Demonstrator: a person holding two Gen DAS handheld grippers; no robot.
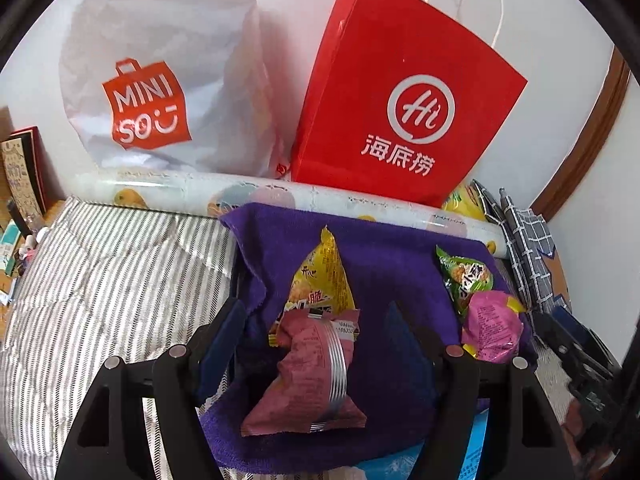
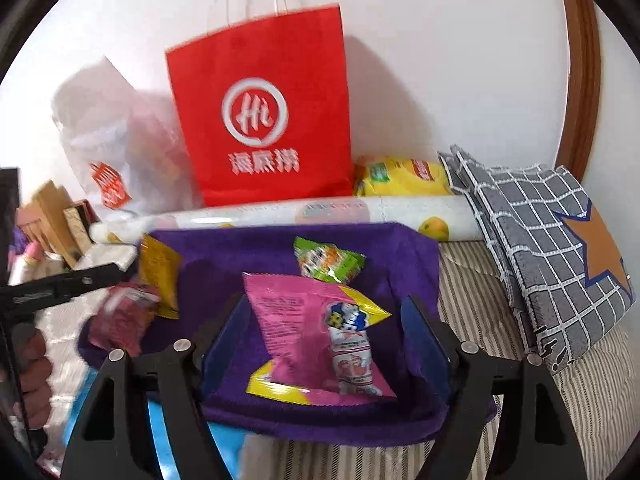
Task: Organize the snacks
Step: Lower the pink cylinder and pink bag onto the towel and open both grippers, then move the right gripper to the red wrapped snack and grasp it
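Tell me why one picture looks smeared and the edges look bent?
Right wrist view: motion blur smears the red paper bag's logo and the dark pink snack packet at left. Left wrist view: sharp, the same bag's lettering crisp. Both views: fisheye lens bows straight lines, black corners.

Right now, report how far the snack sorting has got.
Four packets lie on the purple cloth: dark pink packet, yellow packet, green packet, bright pink packet. Nothing is gripped: left gripper and right gripper are open around the pink ones. Grouping them remains.
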